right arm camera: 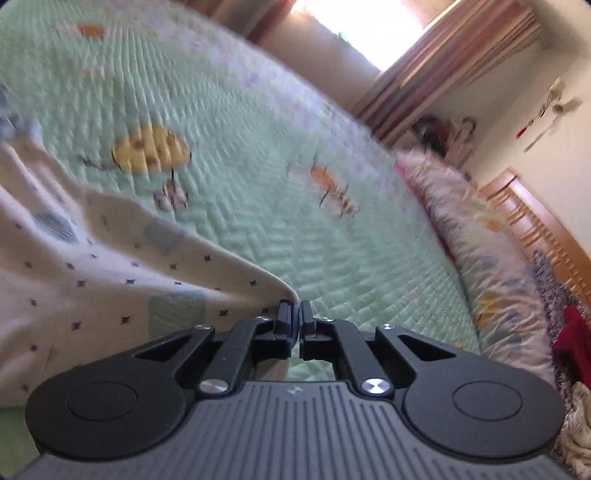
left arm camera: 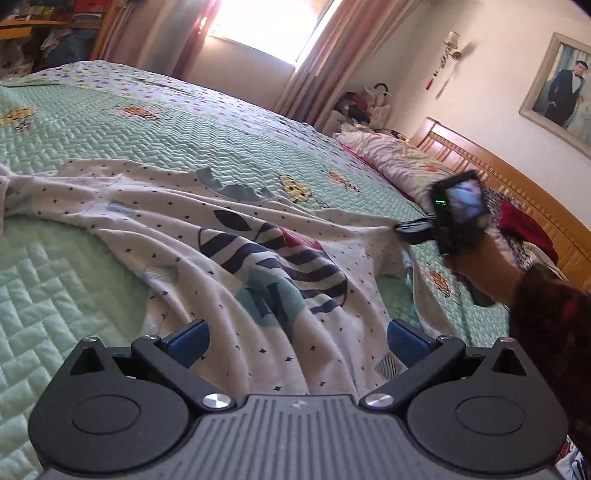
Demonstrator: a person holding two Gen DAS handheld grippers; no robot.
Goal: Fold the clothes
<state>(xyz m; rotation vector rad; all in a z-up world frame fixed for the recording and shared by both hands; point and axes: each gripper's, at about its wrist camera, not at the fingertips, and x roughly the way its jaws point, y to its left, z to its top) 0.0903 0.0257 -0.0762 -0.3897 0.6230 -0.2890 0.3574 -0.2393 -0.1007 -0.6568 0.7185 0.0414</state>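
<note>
A white shirt (left arm camera: pixel 207 236) with small dark stars and a striped print lies spread and wrinkled across the green quilted bedspread (left arm camera: pixel 51 288). My left gripper (left arm camera: pixel 297 341) hovers open over the shirt's near hem, its blue pads wide apart with cloth beneath them. At the right, my right gripper (left arm camera: pixel 400 227) is shut on the shirt's edge and pulls it taut. In the right wrist view the right gripper (right arm camera: pixel 298 314) has its fingers pinched together on a corner of the shirt (right arm camera: pixel 110 280), lifted off the bedspread (right arm camera: pixel 258 206).
Floral pillows (left arm camera: pixel 391 162) and a red garment (left arm camera: pixel 524 229) lie along the wooden headboard (left arm camera: pixel 491 173) at the right. A bright window with curtains (left arm camera: pixel 258 29) stands behind the bed. A person's sleeve (left arm camera: pixel 550 314) reaches in from the right.
</note>
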